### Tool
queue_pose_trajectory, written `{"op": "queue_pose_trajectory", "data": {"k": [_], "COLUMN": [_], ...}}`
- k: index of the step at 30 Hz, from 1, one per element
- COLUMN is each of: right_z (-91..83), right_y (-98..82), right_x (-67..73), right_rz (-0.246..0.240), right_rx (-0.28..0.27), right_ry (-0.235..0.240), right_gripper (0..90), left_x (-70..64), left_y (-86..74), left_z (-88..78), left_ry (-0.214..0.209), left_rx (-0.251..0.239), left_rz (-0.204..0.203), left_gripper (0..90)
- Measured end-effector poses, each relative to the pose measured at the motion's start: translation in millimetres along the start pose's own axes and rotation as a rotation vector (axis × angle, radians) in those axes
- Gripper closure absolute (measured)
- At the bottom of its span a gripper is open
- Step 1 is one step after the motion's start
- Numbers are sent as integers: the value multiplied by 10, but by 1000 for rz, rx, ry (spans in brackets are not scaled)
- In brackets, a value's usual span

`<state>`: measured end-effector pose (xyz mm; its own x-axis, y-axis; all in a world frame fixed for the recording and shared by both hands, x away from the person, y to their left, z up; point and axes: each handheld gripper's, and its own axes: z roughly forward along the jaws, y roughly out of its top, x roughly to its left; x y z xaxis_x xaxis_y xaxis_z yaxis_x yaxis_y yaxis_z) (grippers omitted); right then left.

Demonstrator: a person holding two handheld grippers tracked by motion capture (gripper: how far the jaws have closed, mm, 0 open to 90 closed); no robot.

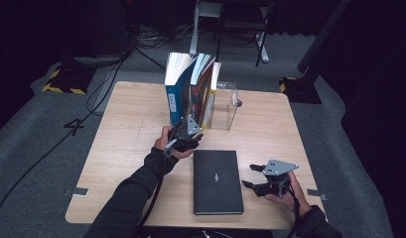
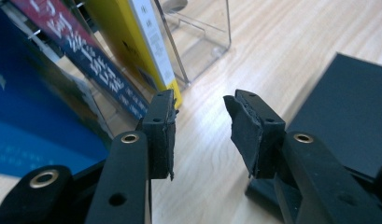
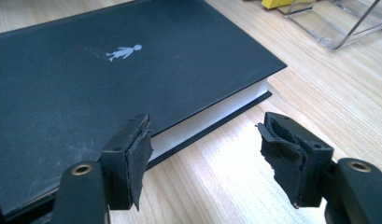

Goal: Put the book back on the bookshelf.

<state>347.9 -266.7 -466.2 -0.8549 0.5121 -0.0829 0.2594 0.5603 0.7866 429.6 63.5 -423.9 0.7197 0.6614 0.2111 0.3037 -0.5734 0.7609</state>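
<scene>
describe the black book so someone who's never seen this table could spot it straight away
On the wooden table, look at the near edge between the two hands. The black book lies flat there, closed, a small pale figure on its cover. The other books stand upright and coloured in the clear holder farther back.

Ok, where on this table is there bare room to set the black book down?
Free: the wide bare table left of the left gripper, and the strip right of the clear stand. Crowded: the upright books in that stand, and around the black book beside the right gripper.
</scene>
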Motion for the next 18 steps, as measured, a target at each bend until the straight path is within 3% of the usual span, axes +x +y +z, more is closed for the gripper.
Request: {"op": "queue_pose_trajectory", "data": {"k": [16,18], "right_z": [33,45], "right_y": [-131,-142], "right_x": [50,69], "right_rz": [-20,-26], "right_rx": [85,97], "right_ry": [43,50], "right_gripper": [340,340], "left_x": [-219,-271], "left_y": [-524,-615], "left_z": [-415,-464], "left_ry": [-65,-93], "left_rx": [53,58], "left_rz": [63,69], "left_gripper": [526,527]}}
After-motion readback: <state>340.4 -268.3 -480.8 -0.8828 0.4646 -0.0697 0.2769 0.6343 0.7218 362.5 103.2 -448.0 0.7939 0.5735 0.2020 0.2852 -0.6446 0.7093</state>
